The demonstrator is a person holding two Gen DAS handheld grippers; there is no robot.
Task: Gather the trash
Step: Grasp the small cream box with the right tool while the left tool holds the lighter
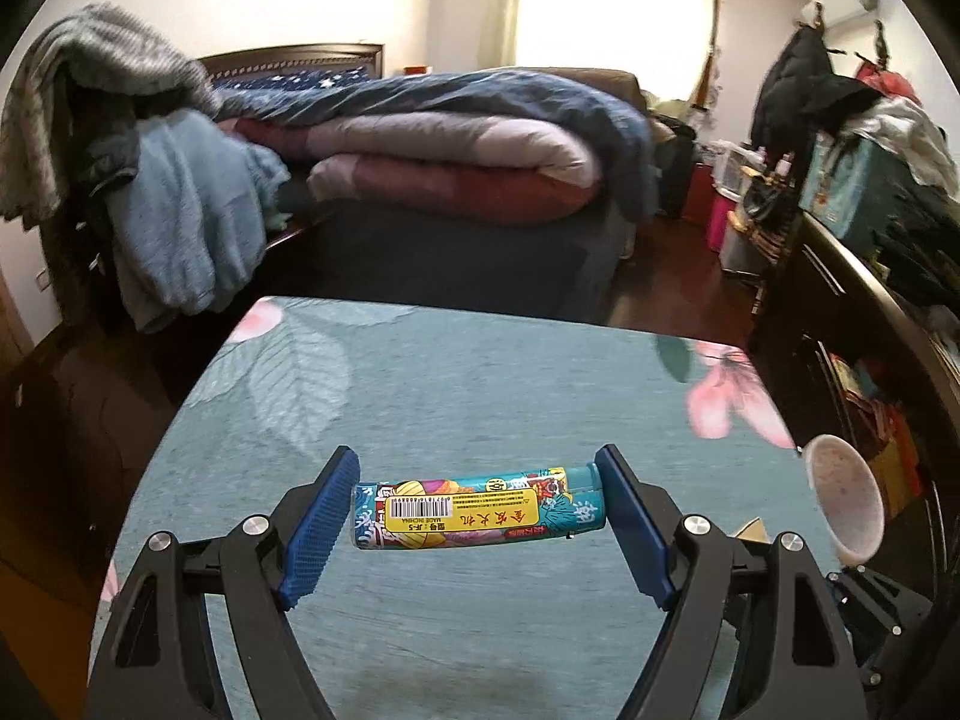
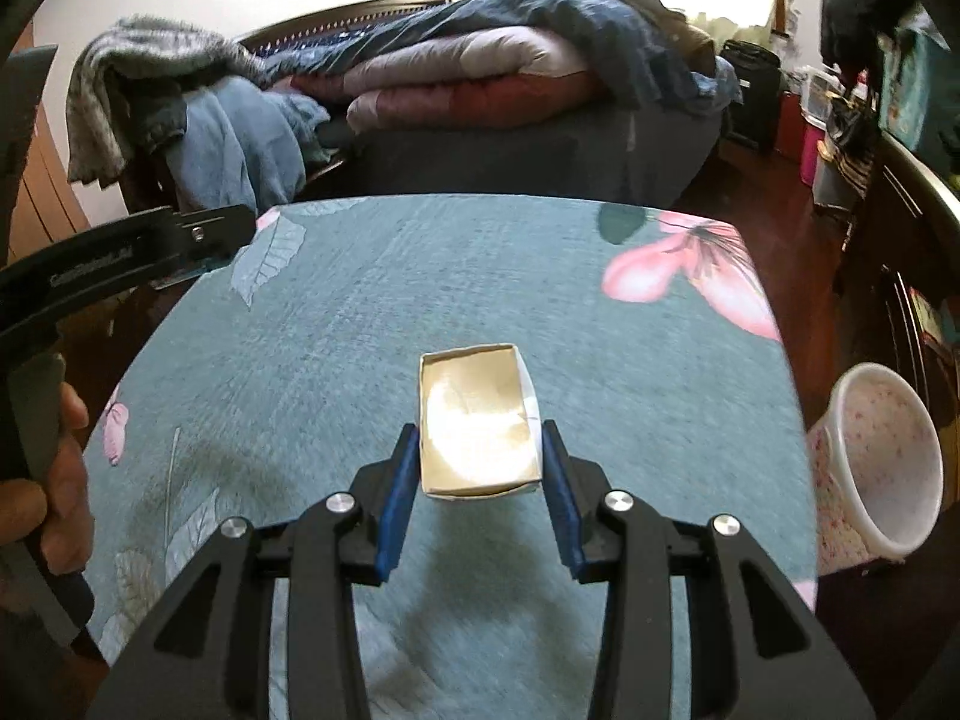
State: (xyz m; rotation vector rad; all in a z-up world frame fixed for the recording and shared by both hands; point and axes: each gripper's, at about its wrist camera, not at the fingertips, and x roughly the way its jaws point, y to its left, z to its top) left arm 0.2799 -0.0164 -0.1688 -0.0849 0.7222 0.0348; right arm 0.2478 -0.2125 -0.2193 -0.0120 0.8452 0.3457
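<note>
On my left gripper (image 1: 477, 507) the blue fingers (image 1: 318, 516) are clamped end to end on a colourful lighter (image 1: 474, 507), one pad against each end. It lies crosswise between them with its yellow barcode label facing up, raised a little over the teal floral cloth of the counter (image 1: 480, 378).

My right gripper (image 2: 477, 468) has its fingers (image 2: 399, 495) closed on the sides of a small open paper box (image 2: 477, 423). The box's open top faces the camera, its pale inside catches a bright glare, and its far end sticks out past the fingertips. It sits over the middle of the counter (image 2: 420, 276); I cannot tell whether its base touches the cloth.

Just off the counter's right edge stands a white bin with pink speckles (image 2: 876, 462), its mouth tipped toward me. In the left wrist view the same bin (image 1: 843, 498) shows at the right, beside the right finger.

At the left edge of the right wrist view, a hand (image 2: 51, 492) grips the handle of the other gripper. Behind the counter is a bed (image 1: 456, 144) piled with folded quilts.
</note>
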